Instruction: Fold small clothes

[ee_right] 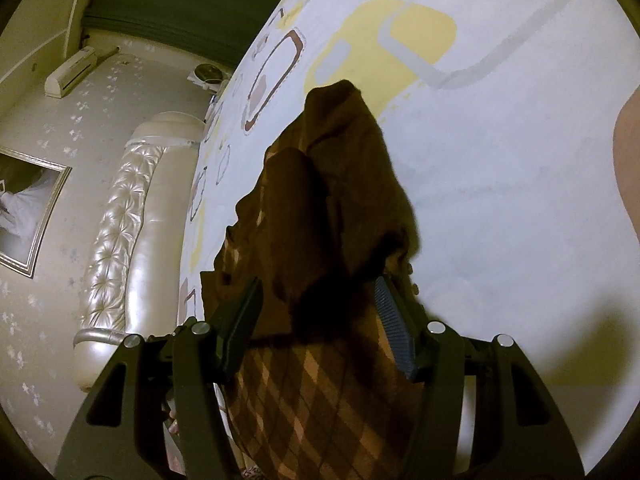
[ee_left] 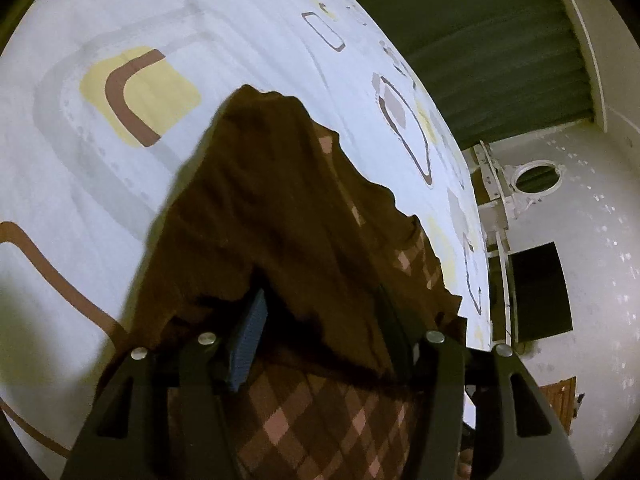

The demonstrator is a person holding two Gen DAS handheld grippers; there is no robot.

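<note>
A dark brown garment point(ee_left: 276, 200) with a pink and tan diamond pattern lies bunched on the bedsheet point(ee_left: 100, 184). It runs away from both grippers. My left gripper point(ee_left: 320, 320) straddles its near end. The blue left pad point(ee_left: 248, 336) shows bare, the right finger is draped by cloth, and the jaws stand apart. In the right wrist view the same garment point(ee_right: 332, 200) fills the space inside my right gripper point(ee_right: 316, 320). The ribbed right pad point(ee_right: 394, 336) stands clear of the fabric's bulk, so the jaws look open around it.
The white sheet carries yellow and brown rounded squares point(ee_left: 136, 96). A padded cream headboard point(ee_right: 132, 216) and a framed picture point(ee_right: 28, 208) are left of the bed in the right wrist view. A person's arm point(ee_right: 628, 160) is at that view's right edge. Green curtains point(ee_left: 472, 40) hang behind.
</note>
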